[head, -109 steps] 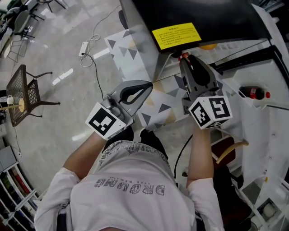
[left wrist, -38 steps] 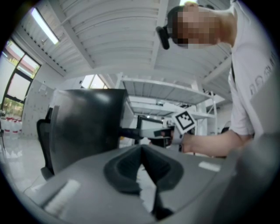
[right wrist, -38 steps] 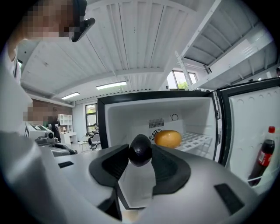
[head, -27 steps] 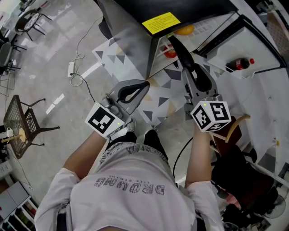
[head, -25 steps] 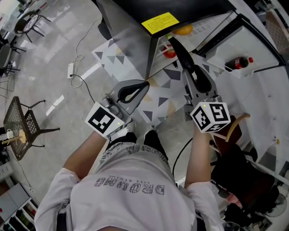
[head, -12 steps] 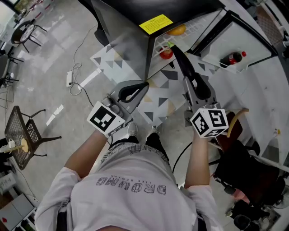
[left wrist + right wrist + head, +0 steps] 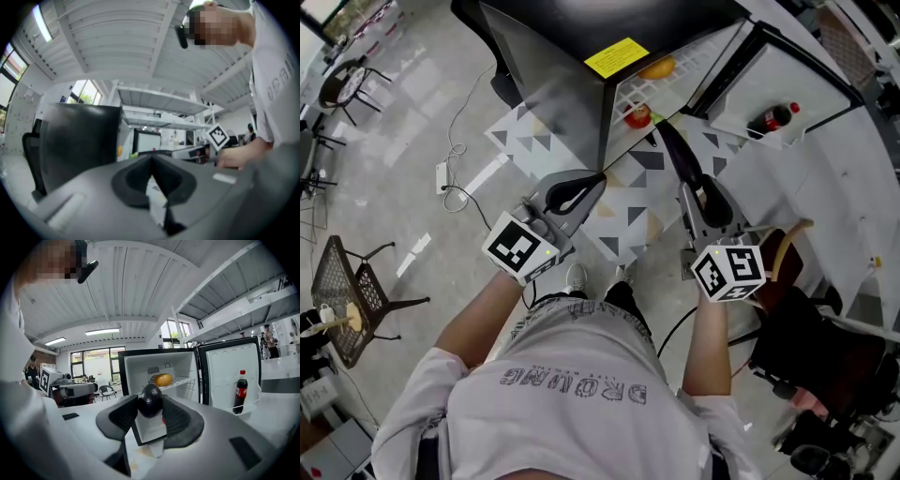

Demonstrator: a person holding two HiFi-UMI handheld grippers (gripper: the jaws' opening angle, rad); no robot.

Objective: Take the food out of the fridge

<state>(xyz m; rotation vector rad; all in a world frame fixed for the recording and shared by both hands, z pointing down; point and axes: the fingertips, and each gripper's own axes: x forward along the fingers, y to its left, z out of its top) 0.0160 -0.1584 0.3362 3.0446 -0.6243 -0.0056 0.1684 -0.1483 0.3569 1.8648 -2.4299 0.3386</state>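
right gripper [image 7: 150, 414] clamped on dark eggplant [image 7: 150, 400], in front of open fridge [image 7: 139, 367]; orange fruit [image 7: 163, 379], perhaps mango, on fridge shelf; left gripper [image 7: 151, 160] closed, empty.

Clothing: white short-sleeved T-shirt [image 7: 572, 412] with grey block lettering across the front, dark trousers [image 7: 617, 295], white shoes [image 7: 577, 276]. Each hand carries a grey moulded unit, the left gripper [image 7: 598, 176] and the right gripper [image 7: 705, 192]; their jaws have black textured inner faces. A white cube with black square markers is fitted at the rear of each: left cube [image 7: 523, 248], right cube [image 7: 728, 273]. A black cable [image 7: 668, 330] hangs below the right unit
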